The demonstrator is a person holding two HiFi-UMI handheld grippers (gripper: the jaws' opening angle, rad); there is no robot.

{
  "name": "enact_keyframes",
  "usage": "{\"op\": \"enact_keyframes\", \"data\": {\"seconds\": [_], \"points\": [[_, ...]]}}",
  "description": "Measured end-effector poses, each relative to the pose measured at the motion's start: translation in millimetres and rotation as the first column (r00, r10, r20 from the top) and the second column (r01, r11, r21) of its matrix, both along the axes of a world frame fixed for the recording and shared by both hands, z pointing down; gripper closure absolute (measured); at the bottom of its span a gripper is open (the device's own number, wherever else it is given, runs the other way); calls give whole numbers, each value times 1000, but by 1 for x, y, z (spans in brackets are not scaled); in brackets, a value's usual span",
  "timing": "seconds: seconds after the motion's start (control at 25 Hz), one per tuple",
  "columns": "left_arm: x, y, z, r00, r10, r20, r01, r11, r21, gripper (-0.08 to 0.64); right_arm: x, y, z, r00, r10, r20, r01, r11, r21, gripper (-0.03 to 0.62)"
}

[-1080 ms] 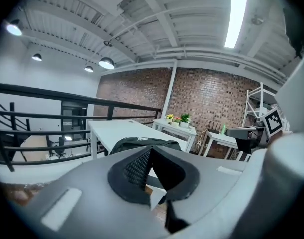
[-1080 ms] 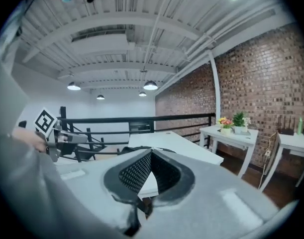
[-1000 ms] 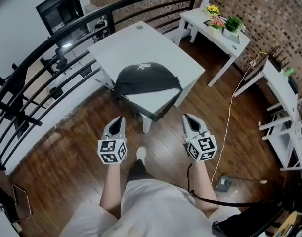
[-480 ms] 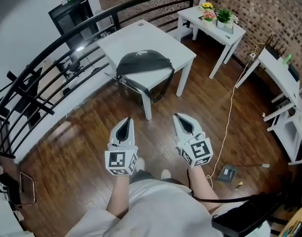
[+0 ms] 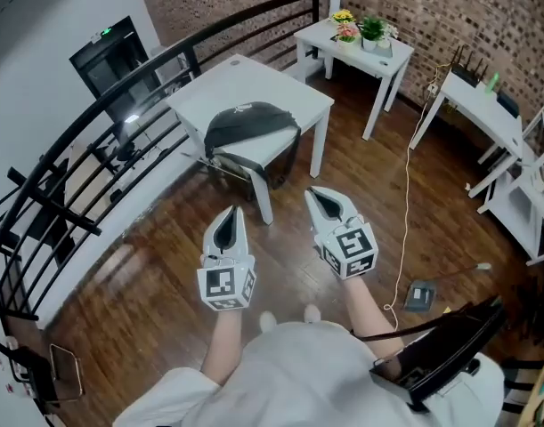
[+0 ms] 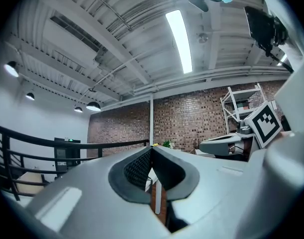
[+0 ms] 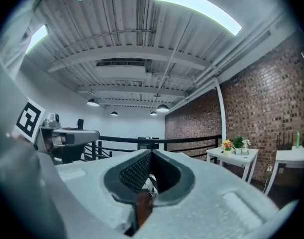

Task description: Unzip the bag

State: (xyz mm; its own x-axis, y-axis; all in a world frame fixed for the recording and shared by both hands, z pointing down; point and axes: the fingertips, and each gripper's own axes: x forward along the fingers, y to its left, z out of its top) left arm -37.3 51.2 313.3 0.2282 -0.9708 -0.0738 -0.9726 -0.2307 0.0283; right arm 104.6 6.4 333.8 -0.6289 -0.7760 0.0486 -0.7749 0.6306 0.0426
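A dark grey bag [image 5: 249, 129] lies on the near part of a white square table [image 5: 254, 83], one side hanging over the table's front edge. My left gripper [image 5: 234, 214] is held level in front of me, well short of the table, its jaws shut with nothing between them. My right gripper [image 5: 320, 196] is beside it, also shut and empty. Both point toward the table and the bag. In the left gripper view the left gripper's tips [image 6: 152, 148] meet. In the right gripper view the right gripper's tips [image 7: 152, 152] meet too. The bag's zip is too small to make out.
A black curved railing [image 5: 102, 96] runs behind and left of the table. A second white table [image 5: 376, 59] with potted plants [image 5: 371, 30] stands at the back right. White shelving [image 5: 525, 194] is at the right, and a cable [image 5: 408, 185] trails over the wooden floor [image 5: 156, 283].
The table and bag now appear farther away and higher in the head view. Both grippers have risen and stayed shut, side by side.
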Motion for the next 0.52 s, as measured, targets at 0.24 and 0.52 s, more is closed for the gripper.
{"op": "enact_keyframes", "data": {"seconds": [0.24, 0.52], "points": [[-23, -2, -12, 1000, -15, -16, 15, 1000, 24, 541, -20, -9, -12, 1000, 9, -27, -9, 1000, 14, 600], [-25, 2, -12, 999, -10, -30, 12, 999, 43, 541, -29, -9, -18, 998, 0, -58, 2, 999, 42, 600]]}}
